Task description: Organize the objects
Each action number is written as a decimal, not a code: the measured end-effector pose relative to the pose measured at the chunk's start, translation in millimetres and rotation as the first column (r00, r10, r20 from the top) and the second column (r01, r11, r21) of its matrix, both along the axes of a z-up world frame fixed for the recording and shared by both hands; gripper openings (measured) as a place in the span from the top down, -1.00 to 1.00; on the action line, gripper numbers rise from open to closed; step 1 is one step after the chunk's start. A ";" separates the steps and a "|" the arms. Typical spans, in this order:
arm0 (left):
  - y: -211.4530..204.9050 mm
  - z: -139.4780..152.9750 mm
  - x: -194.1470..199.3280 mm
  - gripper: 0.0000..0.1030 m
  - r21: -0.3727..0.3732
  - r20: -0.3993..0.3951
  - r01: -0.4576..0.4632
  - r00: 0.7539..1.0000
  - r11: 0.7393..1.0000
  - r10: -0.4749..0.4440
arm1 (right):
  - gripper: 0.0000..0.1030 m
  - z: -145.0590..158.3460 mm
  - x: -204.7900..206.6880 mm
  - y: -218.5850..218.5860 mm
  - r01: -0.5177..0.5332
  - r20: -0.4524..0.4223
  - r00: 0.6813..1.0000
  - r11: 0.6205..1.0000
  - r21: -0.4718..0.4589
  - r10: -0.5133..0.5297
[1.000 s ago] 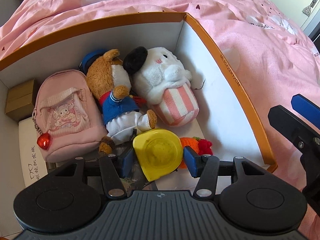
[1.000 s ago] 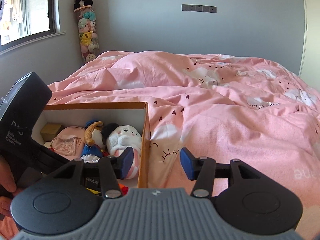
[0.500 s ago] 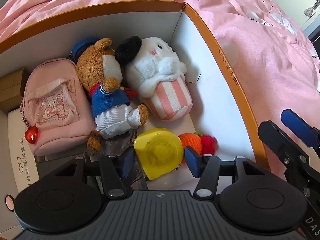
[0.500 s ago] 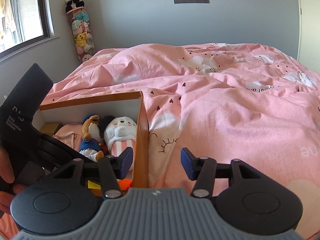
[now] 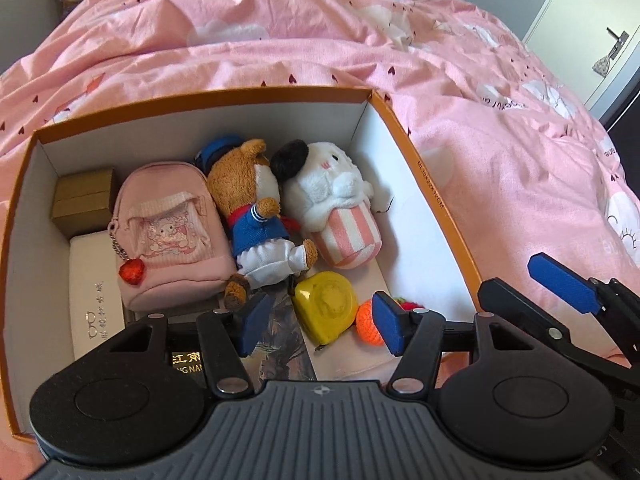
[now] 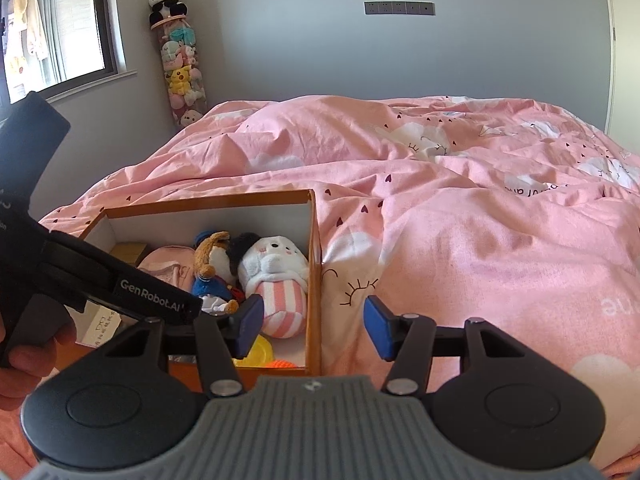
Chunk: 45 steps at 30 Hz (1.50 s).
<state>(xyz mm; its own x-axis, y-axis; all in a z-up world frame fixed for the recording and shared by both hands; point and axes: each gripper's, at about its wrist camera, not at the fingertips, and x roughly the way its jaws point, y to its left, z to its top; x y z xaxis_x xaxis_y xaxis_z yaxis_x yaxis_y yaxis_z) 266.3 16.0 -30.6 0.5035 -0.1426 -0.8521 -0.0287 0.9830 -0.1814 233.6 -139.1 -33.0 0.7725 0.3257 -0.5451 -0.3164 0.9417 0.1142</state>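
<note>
Here the left claw (image 5: pixel 316 322), jaws just opened and empty, hung above the yellow tape measure (image 5: pixel 326 306) lying in the box (image 5: pixel 436 208), so a straight upward withdrawal would avoid snagging it.

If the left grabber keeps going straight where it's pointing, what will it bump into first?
Probably the yellow tape measure. It lies in the box just ahead of the left gripper, between its open fingers, with the orange crochet toy beside it. Depth is hard to judge, so the toy could touch too.
</note>
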 end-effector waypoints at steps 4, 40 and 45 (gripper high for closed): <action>3.4 19.2 -25.8 -0.33 0.009 0.122 -0.037 0.992 0.999 0.035 | -0.17 7.6 -12.8 6.3 -0.025 0.016 1.000 1.000 0.001 0.025; 22.7 56.0 -182.6 -0.87 0.203 0.610 -0.346 0.776 0.916 0.158 | -0.82 55.0 -120.7 42.0 -0.072 0.245 0.968 0.997 0.034 0.061; 27.3 41.2 -184.5 -0.87 0.167 0.578 -0.357 0.791 0.919 0.202 | -0.86 41.3 -120.2 45.7 -0.063 0.229 0.972 0.998 0.022 0.057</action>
